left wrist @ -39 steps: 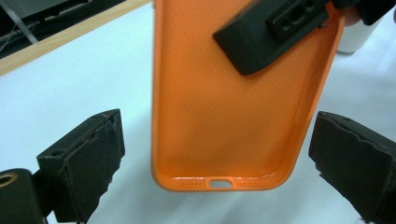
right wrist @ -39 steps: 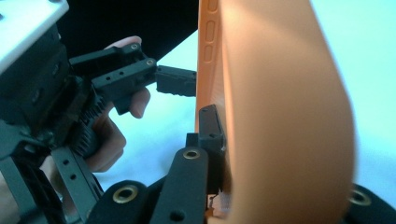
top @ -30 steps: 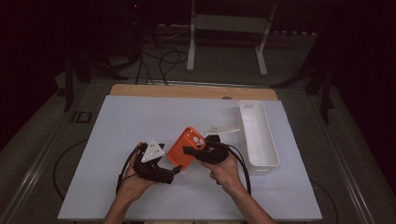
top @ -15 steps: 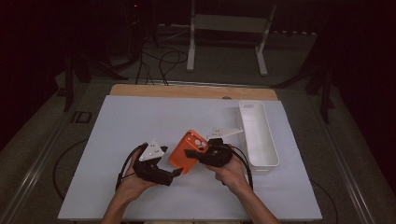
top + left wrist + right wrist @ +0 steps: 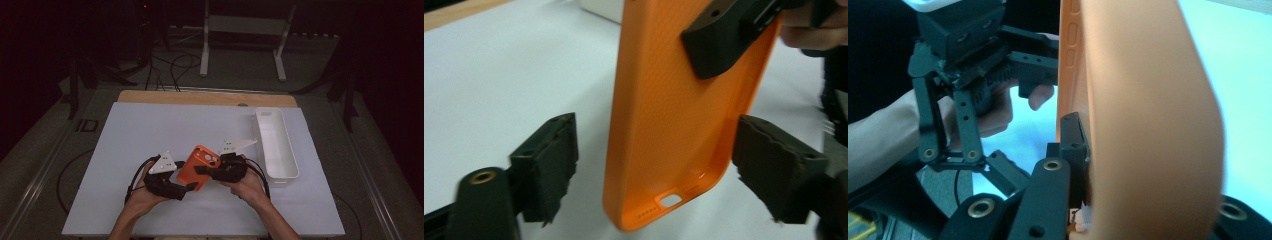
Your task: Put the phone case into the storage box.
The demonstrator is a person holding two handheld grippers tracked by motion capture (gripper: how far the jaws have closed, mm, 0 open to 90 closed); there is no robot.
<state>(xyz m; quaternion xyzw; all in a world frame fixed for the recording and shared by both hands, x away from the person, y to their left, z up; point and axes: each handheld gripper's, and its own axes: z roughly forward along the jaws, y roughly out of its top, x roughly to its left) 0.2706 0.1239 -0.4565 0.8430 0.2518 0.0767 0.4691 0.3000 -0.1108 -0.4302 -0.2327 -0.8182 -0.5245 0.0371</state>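
An orange phone case [image 5: 199,167] hangs just above the white table top [image 5: 150,135], near its front edge. My right gripper [image 5: 206,170] is shut on the case's edge; in the right gripper view one jaw lies inside the case [image 5: 1148,125] and the other behind it. My left gripper [image 5: 186,188] is open at the case's lower end. In the left gripper view its two pads [image 5: 551,162] stand either side of the case [image 5: 664,115] without touching it. The right gripper's jaw [image 5: 724,35] shows pressed on the case's inner face.
A long white tray [image 5: 276,145] lies on the table's right side, just right of my right hand. A wooden strip [image 5: 200,97] runs along the far edge. Cables and a metal stand [image 5: 245,30] are on the floor beyond.
Both hands and the case have drifted slightly toward the table's front edge. The left gripper has come in around the case's lower end. The right gripper keeps its hold.
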